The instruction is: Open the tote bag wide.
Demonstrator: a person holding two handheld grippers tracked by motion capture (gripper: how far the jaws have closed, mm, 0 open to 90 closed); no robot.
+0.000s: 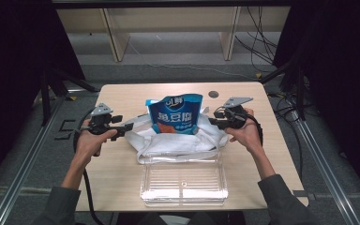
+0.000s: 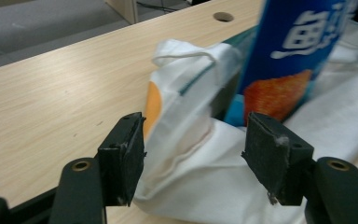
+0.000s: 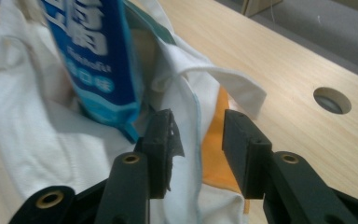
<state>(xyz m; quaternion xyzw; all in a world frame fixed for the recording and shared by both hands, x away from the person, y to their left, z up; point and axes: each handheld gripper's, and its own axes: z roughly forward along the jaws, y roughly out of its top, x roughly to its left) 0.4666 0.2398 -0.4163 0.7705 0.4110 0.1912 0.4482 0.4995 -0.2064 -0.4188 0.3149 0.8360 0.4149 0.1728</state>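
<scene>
A tall blue foil snack pouch stands upright inside a soft white cloth bag near the middle of the light wooden table. The cloth is collapsed around the lower part of the pouch, so the long axis of the pouch is vertical and the mouth of the bag is spread from left to right.

The left gripper is at the left edge of the bag and the right gripper is at the right edge. Both are about equally close to the cloth, and they point inward toward the pouch. In the left gripper view the jaws stand wide apart with the white fabric between them, but the pads do not press on it. In the right gripper view the jaws are partly open, the bag's edge passes between them, and it looks free.

The next move, I think, depends on each side of the bag lying straight ahead of its own gripper.

A clear plastic tray lies on the near side, touching the cloth. A round hole is in the far part of the table. Behind are a grey floor, cables and pale wooden shelving.
</scene>
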